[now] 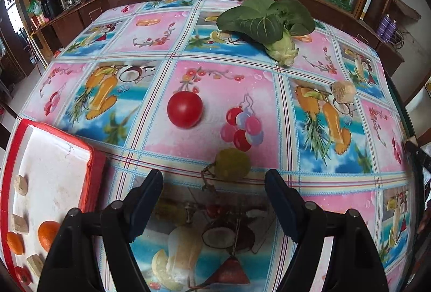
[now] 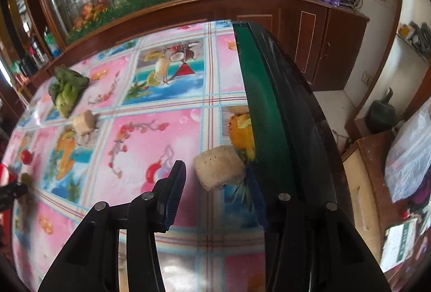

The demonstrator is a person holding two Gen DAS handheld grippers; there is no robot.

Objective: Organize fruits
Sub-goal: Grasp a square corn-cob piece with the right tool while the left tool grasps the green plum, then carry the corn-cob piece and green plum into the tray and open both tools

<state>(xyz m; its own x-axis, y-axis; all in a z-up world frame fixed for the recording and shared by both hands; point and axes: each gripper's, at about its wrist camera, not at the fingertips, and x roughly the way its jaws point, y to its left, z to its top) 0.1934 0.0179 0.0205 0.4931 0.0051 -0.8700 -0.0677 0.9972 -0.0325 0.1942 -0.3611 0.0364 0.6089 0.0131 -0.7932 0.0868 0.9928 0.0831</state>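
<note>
**Fruit partly sorted; both grippers released**

Grape [image 1: 232,164] lies on the tablecloth [image 1: 215,92] just ahead of the spread left gripper [image 1: 214,178]; tray [image 1: 89,157] cut off at frame edge.

Right gripper [image 2: 215,178] gapes around a beige chunk [image 2: 219,170]; far items blurred.

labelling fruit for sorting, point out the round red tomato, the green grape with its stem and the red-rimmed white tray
round red tomato [image 1: 184,109]: left wrist view, middle of its skin
green grape with its stem [image 1: 232,164]: left wrist view, centre of the berry
red-rimmed white tray [image 1: 93,173]: left wrist view, its red right rim
</note>
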